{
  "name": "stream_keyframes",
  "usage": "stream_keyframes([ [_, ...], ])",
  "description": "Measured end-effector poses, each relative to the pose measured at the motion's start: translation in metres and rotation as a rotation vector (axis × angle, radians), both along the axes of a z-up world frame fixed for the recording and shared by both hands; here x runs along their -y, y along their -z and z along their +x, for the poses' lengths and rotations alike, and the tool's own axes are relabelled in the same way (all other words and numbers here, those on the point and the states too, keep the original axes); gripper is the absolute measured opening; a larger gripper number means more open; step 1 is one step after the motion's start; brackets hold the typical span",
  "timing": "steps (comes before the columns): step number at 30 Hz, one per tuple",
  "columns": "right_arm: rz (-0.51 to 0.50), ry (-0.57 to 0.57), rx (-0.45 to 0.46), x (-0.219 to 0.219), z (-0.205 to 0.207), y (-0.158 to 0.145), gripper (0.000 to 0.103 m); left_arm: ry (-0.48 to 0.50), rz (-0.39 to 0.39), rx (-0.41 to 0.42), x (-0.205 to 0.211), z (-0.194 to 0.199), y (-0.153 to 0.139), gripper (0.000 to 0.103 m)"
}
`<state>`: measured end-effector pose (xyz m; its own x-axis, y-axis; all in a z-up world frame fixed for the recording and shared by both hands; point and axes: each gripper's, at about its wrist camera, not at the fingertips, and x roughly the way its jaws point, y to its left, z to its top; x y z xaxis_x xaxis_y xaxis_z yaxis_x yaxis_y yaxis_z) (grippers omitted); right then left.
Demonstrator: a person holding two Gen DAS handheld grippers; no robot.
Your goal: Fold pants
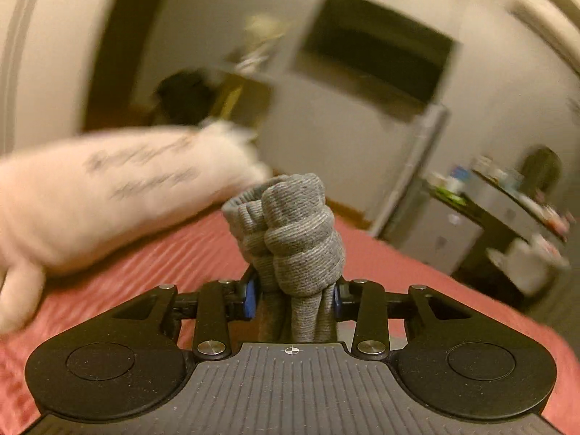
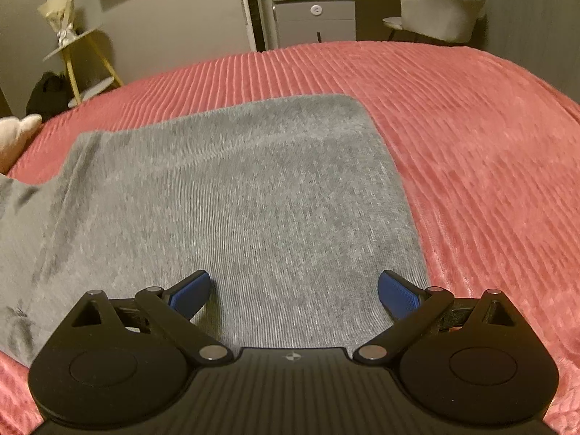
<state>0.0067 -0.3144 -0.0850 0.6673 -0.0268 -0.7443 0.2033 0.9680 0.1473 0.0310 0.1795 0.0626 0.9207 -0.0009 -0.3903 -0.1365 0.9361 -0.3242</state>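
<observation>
pants (image 2: 224, 195) lie flat under the spread right hand-held gripper (image 2: 294, 291); left hand-held gripper (image 1: 293, 295) clamps a bunch.

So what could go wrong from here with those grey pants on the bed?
The left gripper pinches a thick bunched wad of the grey pants; a grip that lumpy might slip, or drag the cloth unevenly. The right gripper hangs open over the flat part and pins nothing, so a pull could shift or wrinkle it. The white pillow lies close by, so it might get knocked.
</observation>
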Motion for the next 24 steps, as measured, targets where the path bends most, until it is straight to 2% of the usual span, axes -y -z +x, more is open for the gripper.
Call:
stream_keyframes([
  [3,0.048,0.018,0.017,0.006,-0.001,-0.001,0.099,0.12,0.112,0.068,0.05,-0.009,-0.023,0.04],
  [7,0.103,0.038,0.04,0.013,-0.004,-0.003,0.099,0.322,0.191,0.103,0.126,-0.017,-0.029,0.04],
  [9,0.13,0.048,0.051,0.016,-0.006,-0.004,0.099,0.438,0.228,0.074,0.165,-0.017,-0.017,0.041],
  [10,0.144,0.053,0.057,0.016,-0.007,-0.005,0.099,0.499,0.256,0.037,0.188,-0.017,-0.007,0.043],
  [12,0.179,0.064,0.068,0.021,-0.01,-0.005,0.099,0.571,0.321,-0.071,0.221,-0.013,0.019,0.053],
  [13,0.197,0.069,0.072,0.024,-0.011,-0.006,0.099,0.582,0.353,-0.151,0.236,-0.01,0.034,0.061],
  [14,0.215,0.074,0.078,0.027,-0.013,-0.006,0.099,0.58,0.392,-0.253,0.249,-0.006,0.048,0.079],
  [15,0.235,0.078,0.084,0.03,-0.014,-0.007,0.099,0.577,0.436,-0.35,0.259,-0.004,0.059,0.079],
  [16,0.251,0.083,0.089,0.032,-0.016,-0.007,0.099,0.584,0.463,-0.376,0.265,-0.008,0.063,0.079],
  [18,0.285,0.088,0.096,0.037,-0.018,-0.007,0.099,0.59,0.516,-0.321,0.264,-0.026,0.059,0.083],
  [19,0.303,0.088,0.1,0.039,-0.018,-0.007,0.099,0.591,0.515,-0.283,0.257,-0.034,0.051,0.088],
  [20,0.322,0.086,0.1,0.04,-0.017,-0.006,0.099,0.575,0.494,-0.253,0.246,-0.04,0.044,0.098],
  [22,0.367,0.06,0.098,0.042,-0.016,-0.006,0.099,0.483,0.444,-0.23,0.223,-0.045,0.031,0.099],
  [24,0.424,0.01,0.103,0.041,-0.013,-0.006,0.099,0.351,0.398,-0.265,0.191,-0.035,0.027,0.099],
])
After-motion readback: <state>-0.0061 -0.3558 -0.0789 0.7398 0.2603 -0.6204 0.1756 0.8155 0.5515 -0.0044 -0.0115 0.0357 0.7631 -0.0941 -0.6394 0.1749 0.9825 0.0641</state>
